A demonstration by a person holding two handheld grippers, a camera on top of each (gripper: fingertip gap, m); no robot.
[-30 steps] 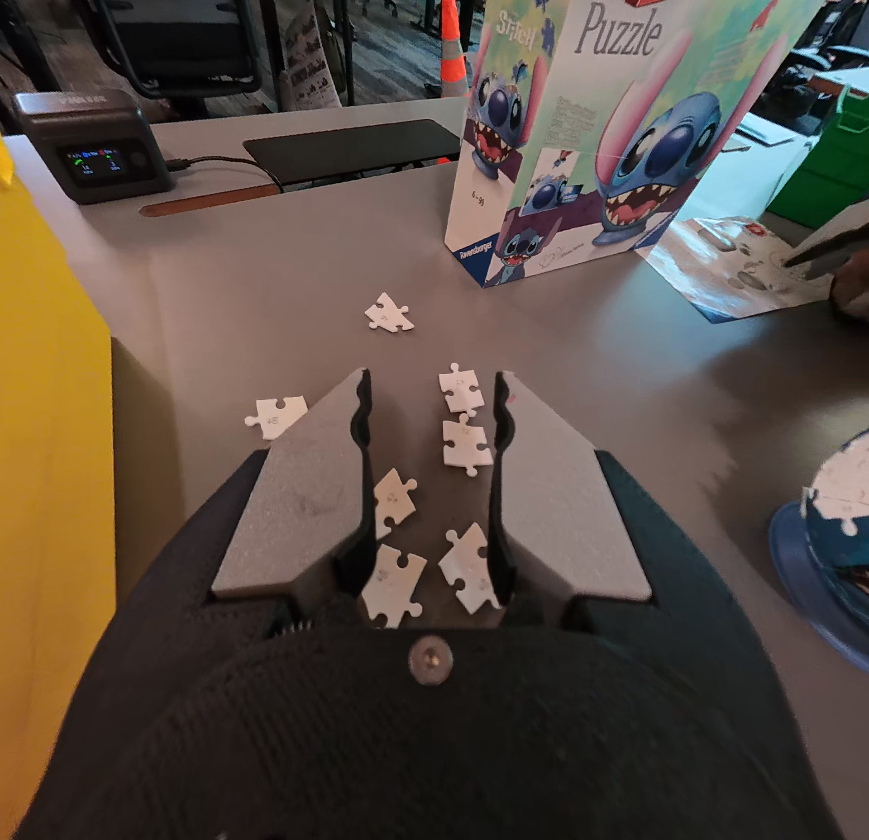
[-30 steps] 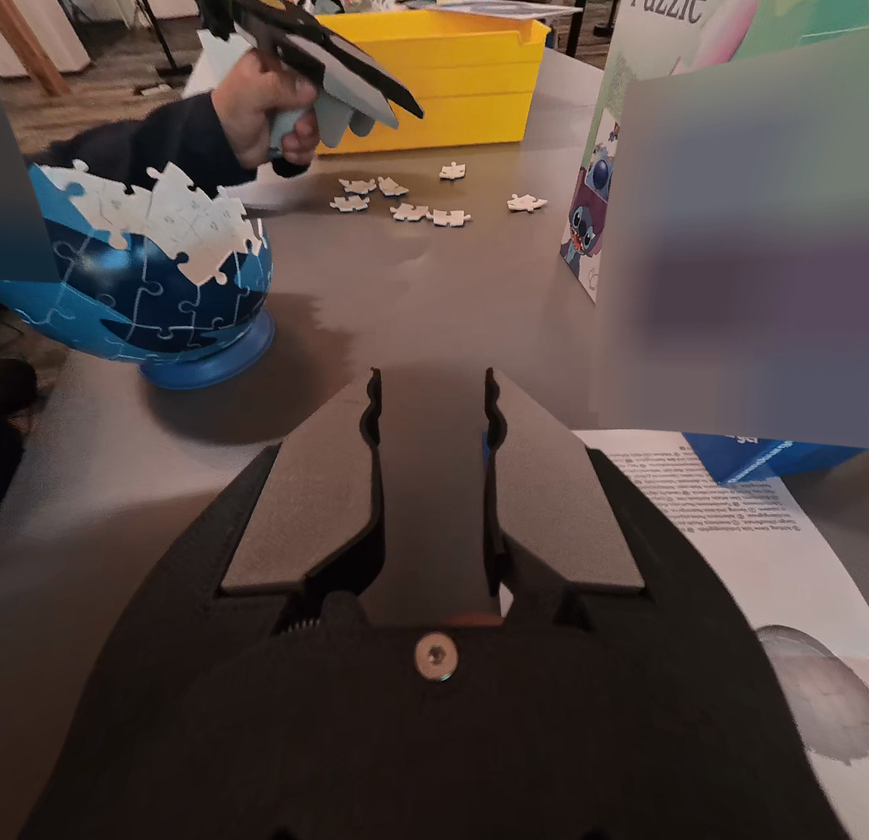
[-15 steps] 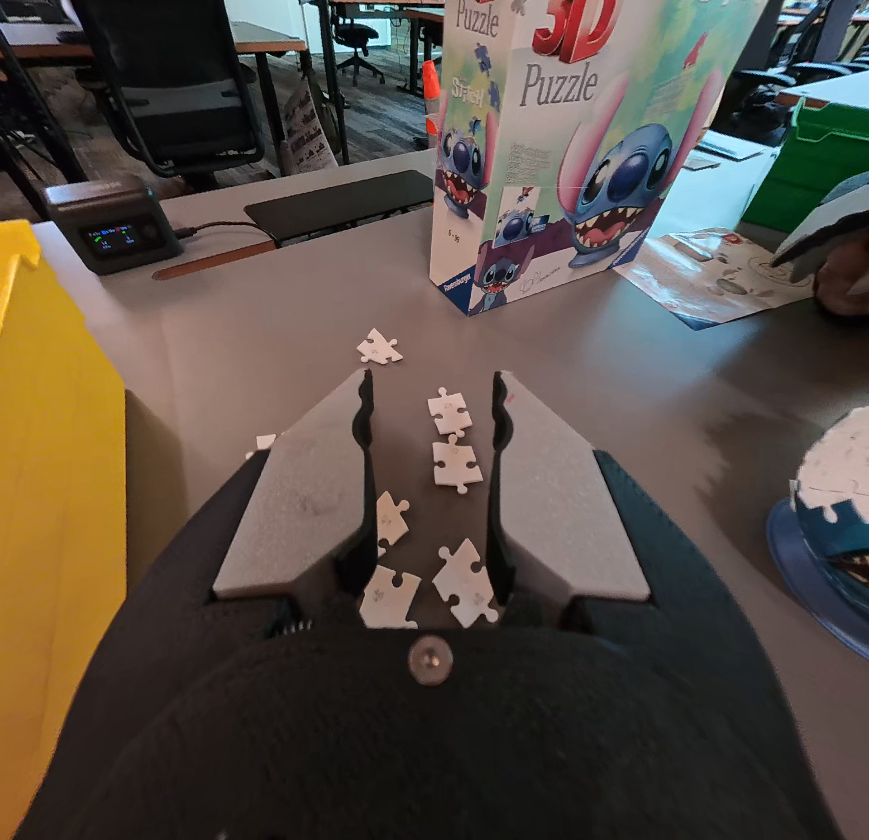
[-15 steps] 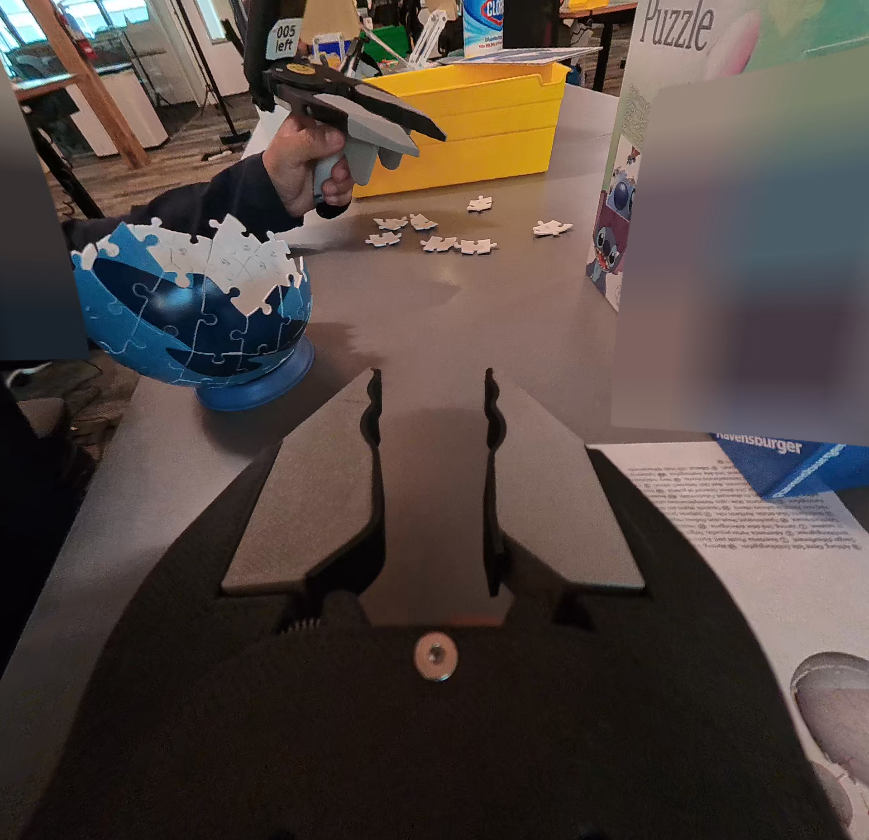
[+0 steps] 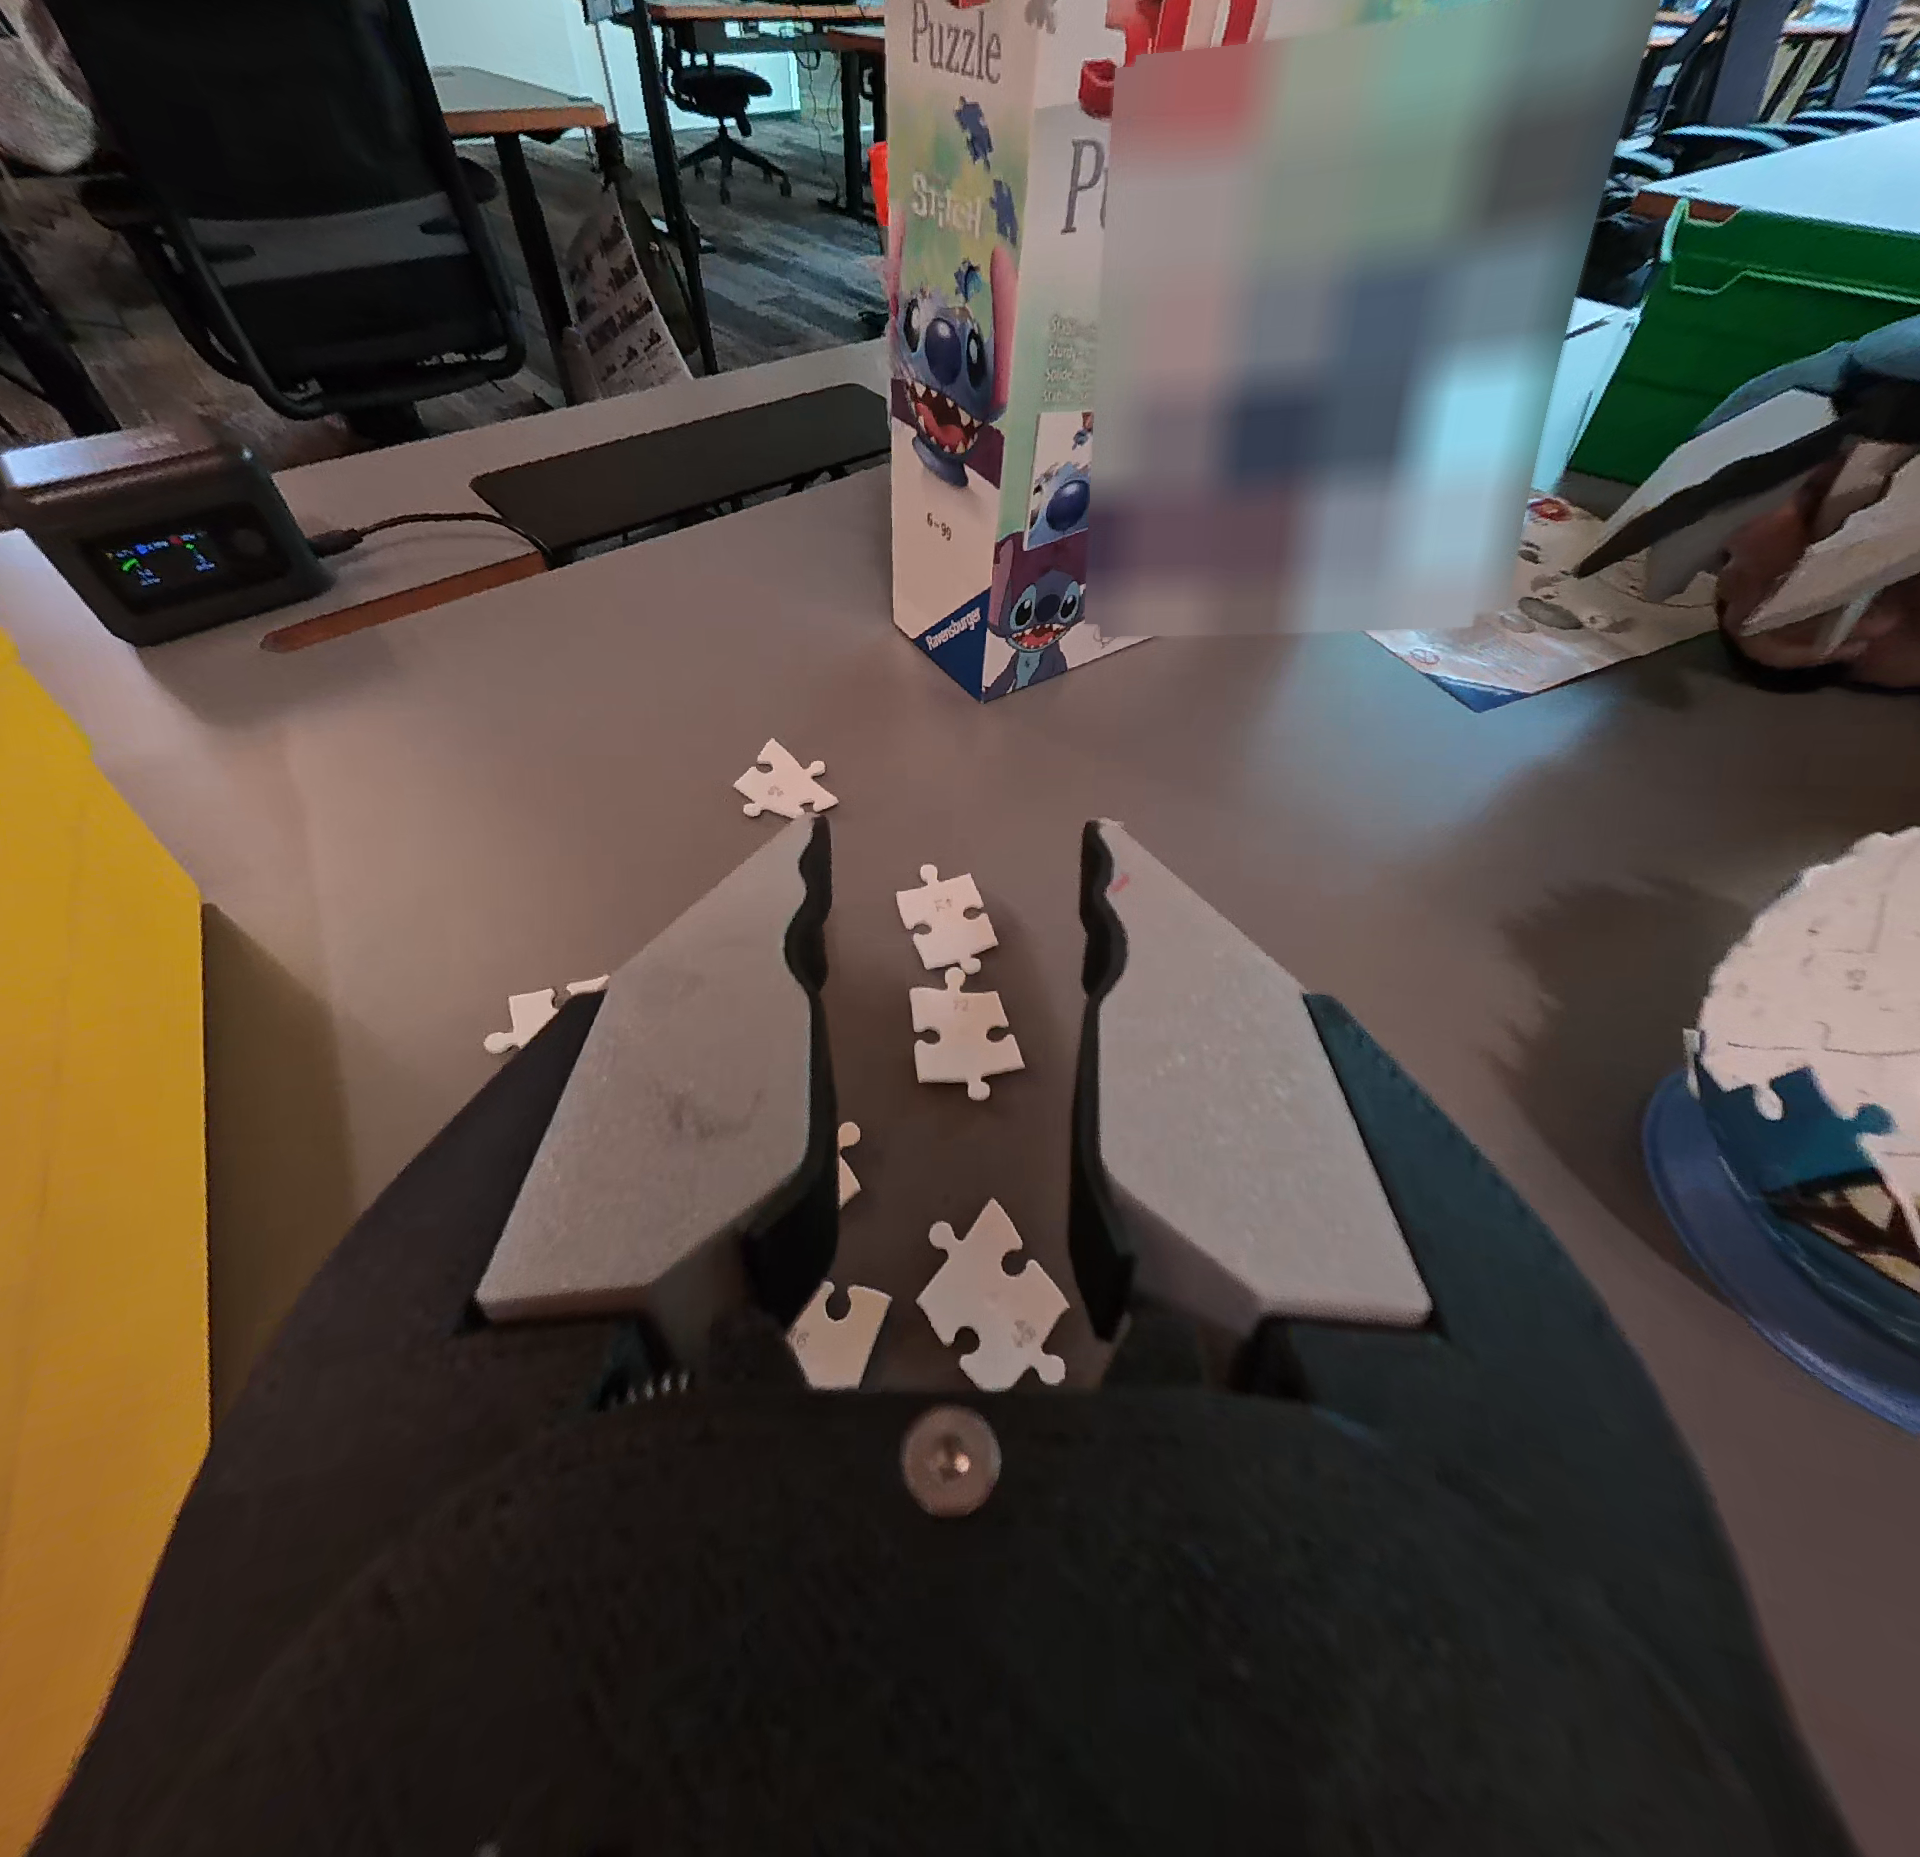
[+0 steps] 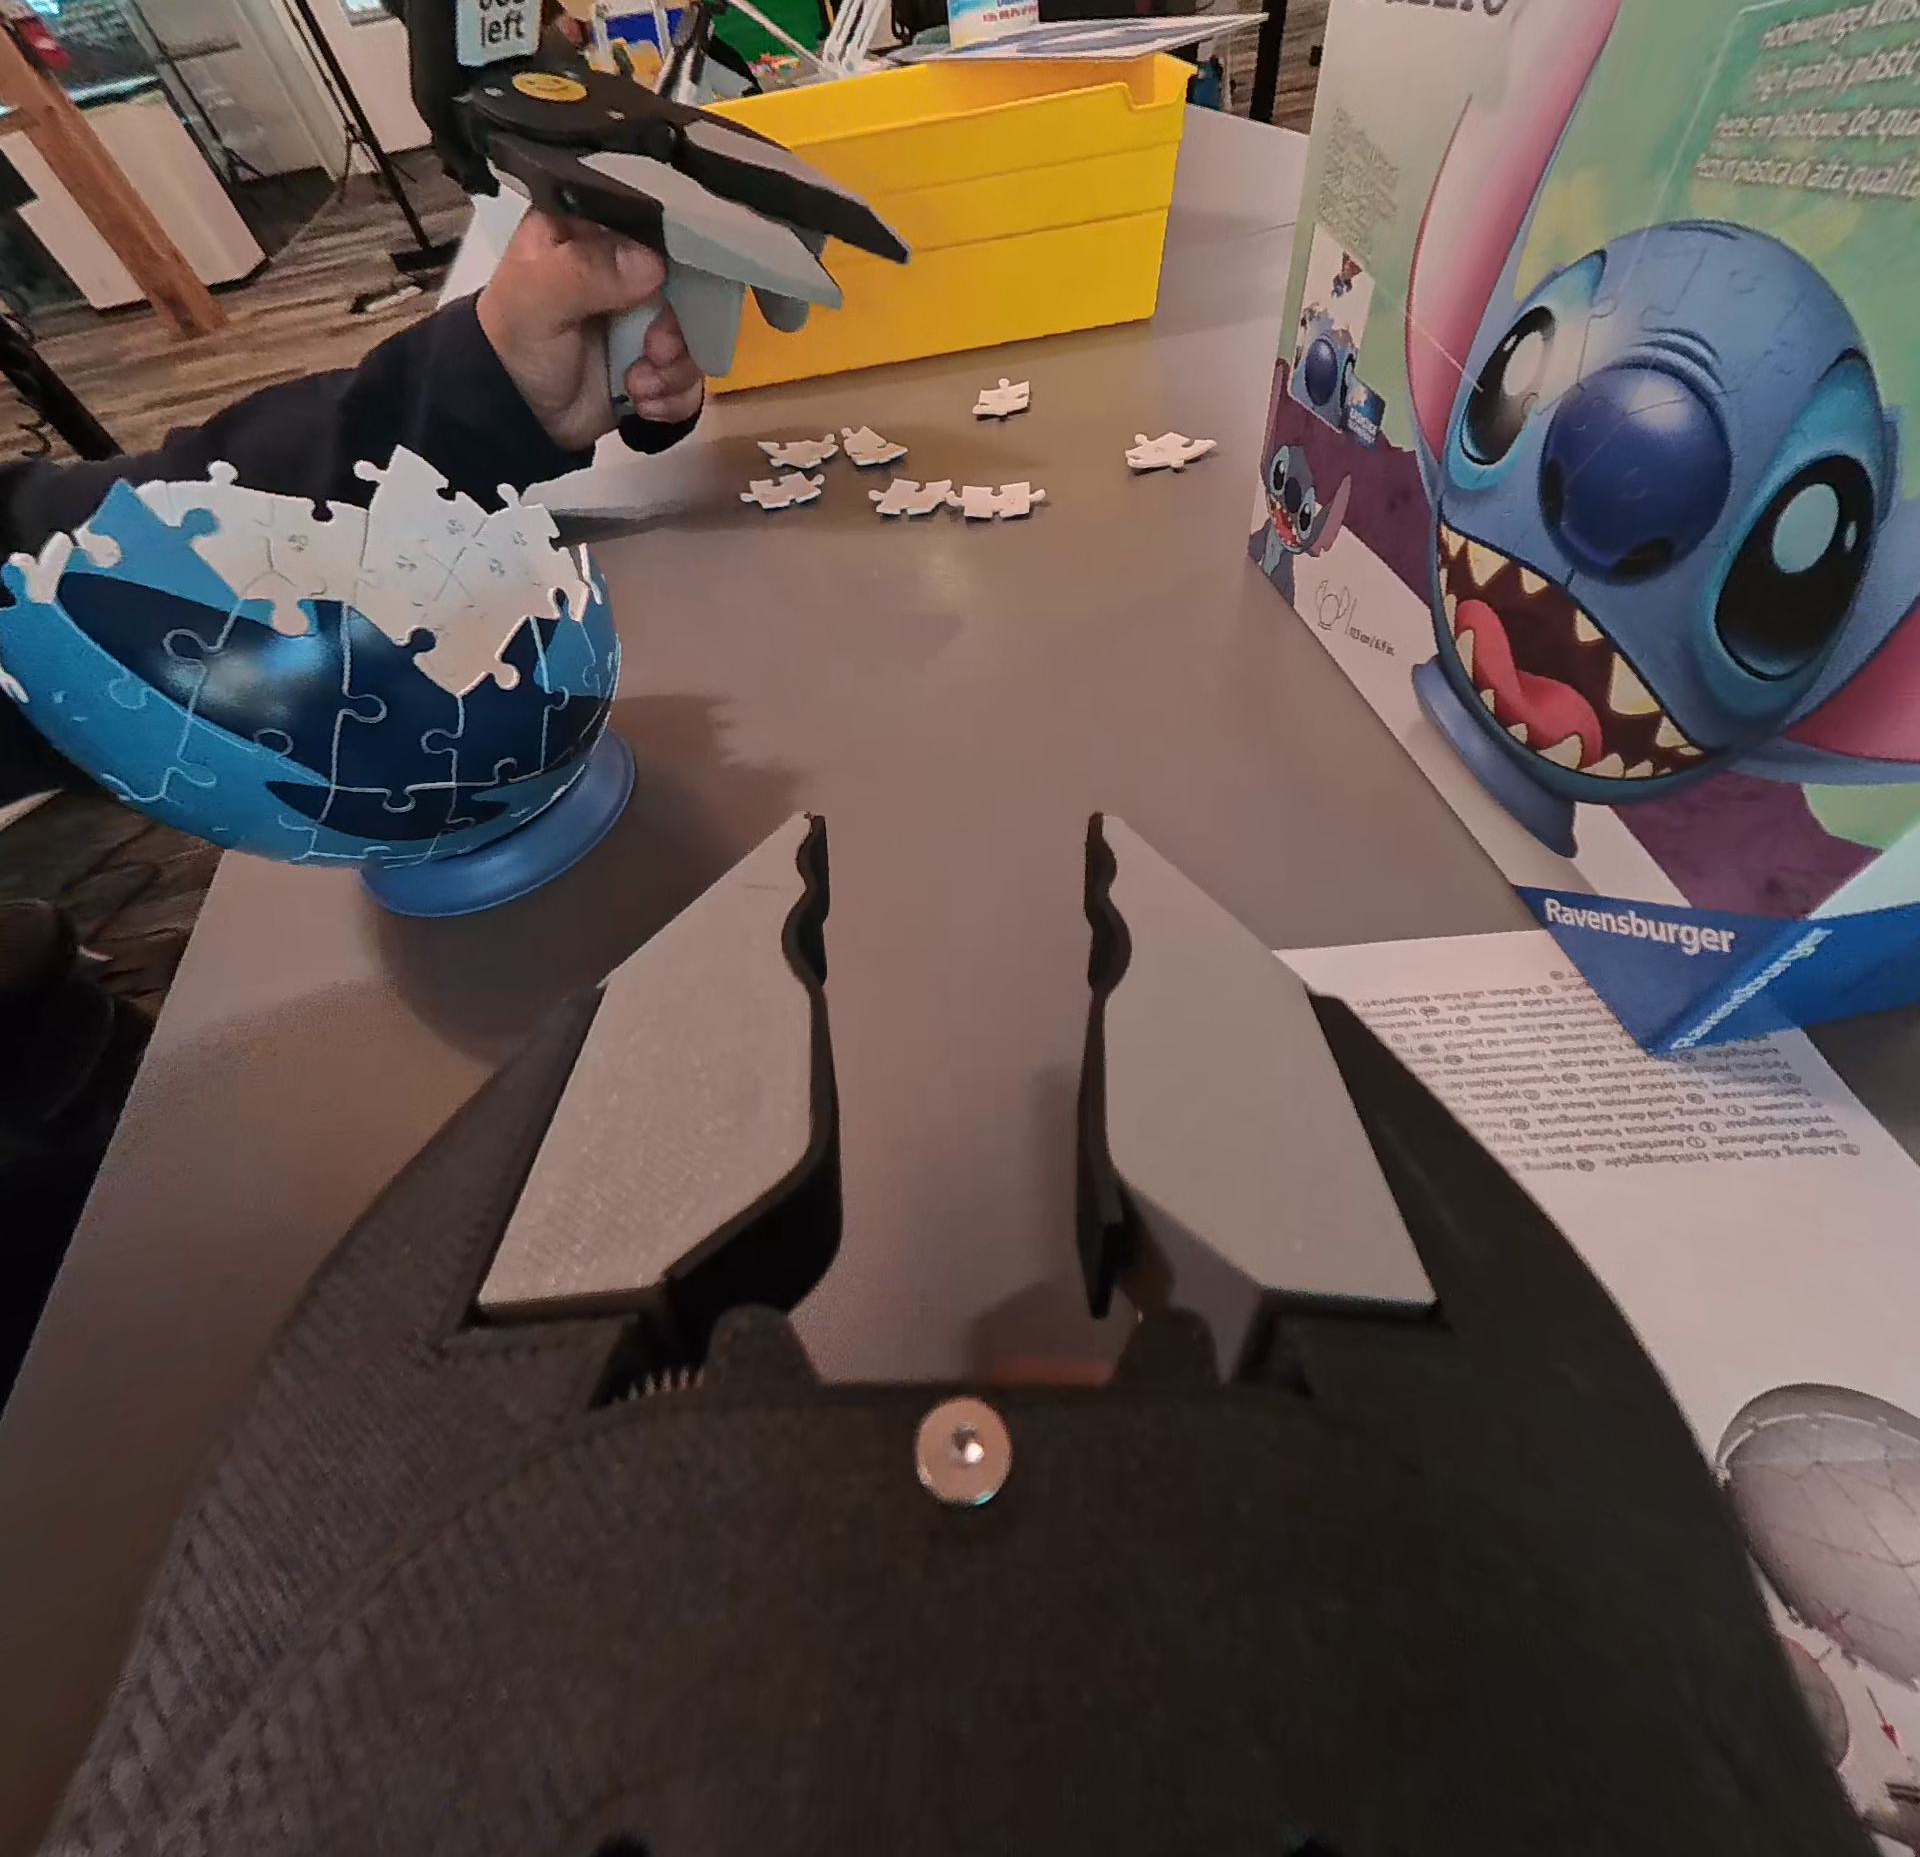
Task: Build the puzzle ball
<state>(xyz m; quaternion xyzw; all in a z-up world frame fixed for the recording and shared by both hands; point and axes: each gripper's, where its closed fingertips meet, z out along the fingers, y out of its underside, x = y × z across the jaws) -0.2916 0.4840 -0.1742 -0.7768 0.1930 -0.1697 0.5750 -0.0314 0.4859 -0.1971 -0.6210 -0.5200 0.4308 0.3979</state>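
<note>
Piece selection is the step in hand: the left gripper (image 5: 951,841) hovers, jaws apart and empty, over loose white puzzle pieces (image 5: 964,1036) near the table's (image 6: 935,664) yellow-bin (image 6: 966,207) end. The right gripper (image 6: 951,831) waits open and empty — the half-built puzzle ball (image 6: 301,685) sits at the table's near edge. Next, I judge: descend and pinch one flat piece.

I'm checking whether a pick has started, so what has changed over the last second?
No pick yet. The left gripper has lifted and tilted up, so the loose pieces sit lower in its view and more of the puzzle box shows. The right gripper has pulled back, bringing the whole puzzle ball into its view. Both jaws stayed open and empty; the pieces, ball and box kept their places.
</note>
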